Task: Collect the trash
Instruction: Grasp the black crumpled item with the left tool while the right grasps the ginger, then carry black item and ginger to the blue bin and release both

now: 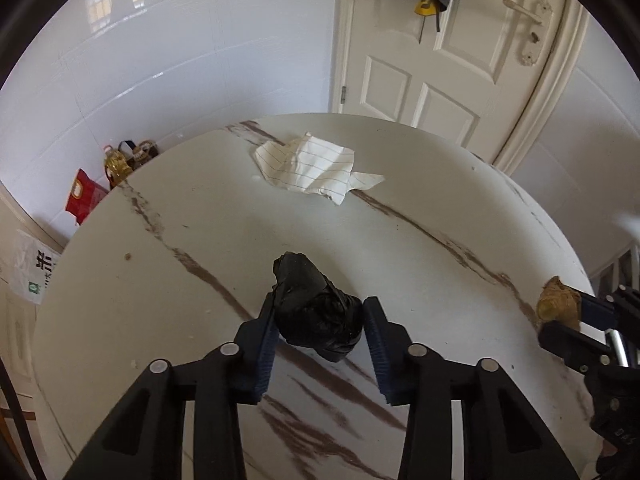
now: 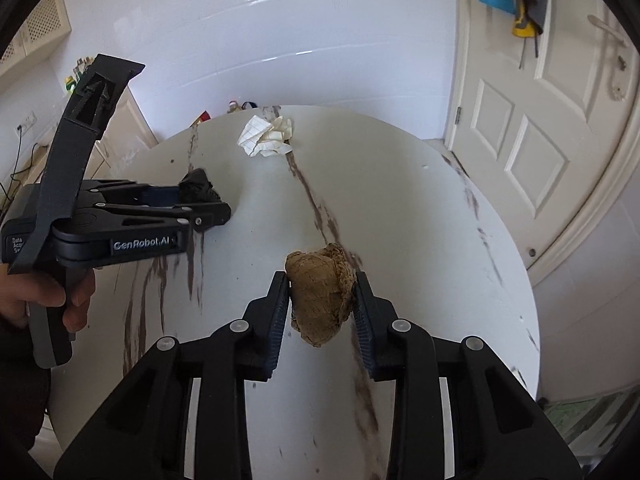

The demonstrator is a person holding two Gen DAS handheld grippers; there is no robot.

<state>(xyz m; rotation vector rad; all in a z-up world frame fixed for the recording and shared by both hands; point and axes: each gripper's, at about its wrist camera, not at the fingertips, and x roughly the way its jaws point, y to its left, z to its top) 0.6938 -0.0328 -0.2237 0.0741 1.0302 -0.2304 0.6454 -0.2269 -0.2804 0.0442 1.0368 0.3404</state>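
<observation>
A: What is the left gripper [image 1: 319,322] doing?

B: Its pads are pressing a crumpled black wad [image 1: 316,308] from both sides, low over the round marble table [image 1: 420,168].

A: And the right gripper [image 2: 321,303]?

B: It is clamping a brown crumpled lump [image 2: 322,298], also just over the tabletop, nearer the right edge.

A: Is anything still lying out farther back?

B: A crumpled sheet of lined paper [image 1: 308,168] is sitting alone toward the far edge, well apart from both grippers.

A: Any containers?

B: Beyond the table, a red bag [image 1: 82,196] and a yellow oil bottle [image 1: 117,165] are standing by the wall; what the bag holds I cannot tell. A white door [image 1: 452,52] is showing behind.
</observation>
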